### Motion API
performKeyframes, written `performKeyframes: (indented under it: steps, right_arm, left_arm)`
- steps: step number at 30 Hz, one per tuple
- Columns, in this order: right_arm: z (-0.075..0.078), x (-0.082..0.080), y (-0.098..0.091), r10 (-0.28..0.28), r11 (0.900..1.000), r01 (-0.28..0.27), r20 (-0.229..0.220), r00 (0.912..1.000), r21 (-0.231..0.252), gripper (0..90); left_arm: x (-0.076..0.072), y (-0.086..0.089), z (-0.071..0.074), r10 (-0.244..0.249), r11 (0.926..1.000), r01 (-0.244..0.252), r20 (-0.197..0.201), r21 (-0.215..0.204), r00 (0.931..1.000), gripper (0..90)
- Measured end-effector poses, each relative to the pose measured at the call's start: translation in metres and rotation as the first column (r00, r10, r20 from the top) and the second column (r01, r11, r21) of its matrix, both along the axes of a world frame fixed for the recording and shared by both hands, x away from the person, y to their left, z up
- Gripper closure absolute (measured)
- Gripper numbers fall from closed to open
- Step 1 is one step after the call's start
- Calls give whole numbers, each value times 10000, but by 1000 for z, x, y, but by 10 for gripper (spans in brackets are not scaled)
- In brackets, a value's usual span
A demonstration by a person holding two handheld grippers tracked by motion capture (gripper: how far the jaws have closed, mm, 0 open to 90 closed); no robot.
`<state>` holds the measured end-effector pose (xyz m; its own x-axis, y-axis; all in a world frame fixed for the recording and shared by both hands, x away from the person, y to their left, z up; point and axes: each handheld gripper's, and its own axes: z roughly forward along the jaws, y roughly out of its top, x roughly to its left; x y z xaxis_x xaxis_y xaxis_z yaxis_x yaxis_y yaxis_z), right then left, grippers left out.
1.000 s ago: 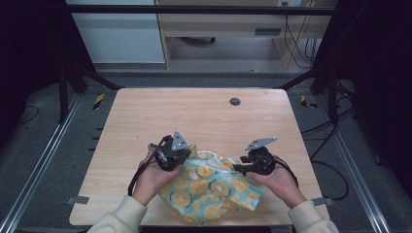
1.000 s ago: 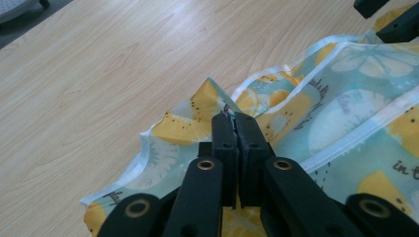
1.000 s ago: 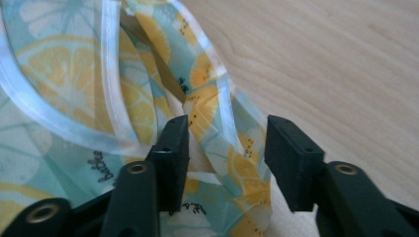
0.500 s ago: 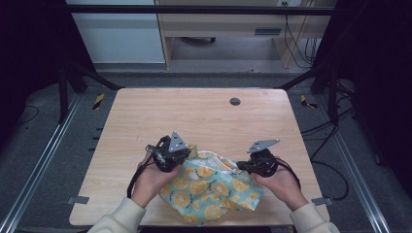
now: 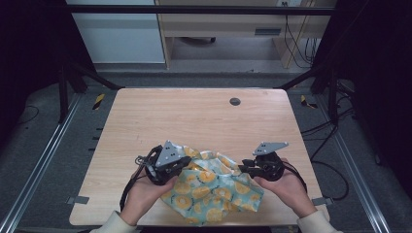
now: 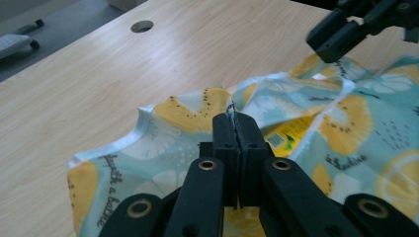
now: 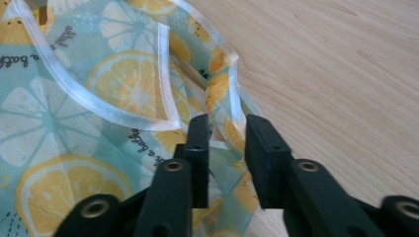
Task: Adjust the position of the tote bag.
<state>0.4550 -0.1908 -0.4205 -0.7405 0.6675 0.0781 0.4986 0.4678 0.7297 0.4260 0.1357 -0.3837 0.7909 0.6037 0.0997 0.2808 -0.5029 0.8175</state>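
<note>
The left gripper view shows what the high view cannot: the left gripper point(image 6: 238, 129) has its jaws pressed together on a raised fold of the cloth point(image 6: 173, 148), with a yellow packet point(image 6: 289, 136) peeking from under the fabric, while the right gripper view shows the right gripper point(image 7: 228, 129) with jaws apart astride a white-hemmed edge of the cloth point(image 7: 99, 98). There is one lemon-print cloth point(image 5: 214, 187), crumpled at the lower centre of the high view, between two grippers, left point(image 5: 187, 161) and right point(image 5: 241, 169). The table point(image 5: 194, 121) is pale wood with one round hole point(image 5: 235, 101) towards the upper right, standing on grey floor with cables point(image 5: 296, 43) at the upper right.
</note>
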Motion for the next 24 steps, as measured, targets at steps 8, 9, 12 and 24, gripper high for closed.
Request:
performKeyframes:
  steps: [8,9,12,24]
  right_arm:
    - [-10,24,14,-347,9993,352,-612,9975,86,508]
    - [-12,26,16,-336,9993,346,-784,9964,109,499]
    - [-18,29,17,-275,9996,268,-1033,9943,-80,495]
    - [-38,22,12,532,9984,-559,-2039,9776,-78,900]
  left_arm:
    - [5,0,-8,22,9998,-20,-112,193,9999,899]
    - [5,0,-8,22,9998,-20,-112,193,9999,899]
    - [5,2,-11,45,9997,-42,-145,241,9999,899]
    - [7,6,-19,159,9994,-152,-199,320,9997,900]
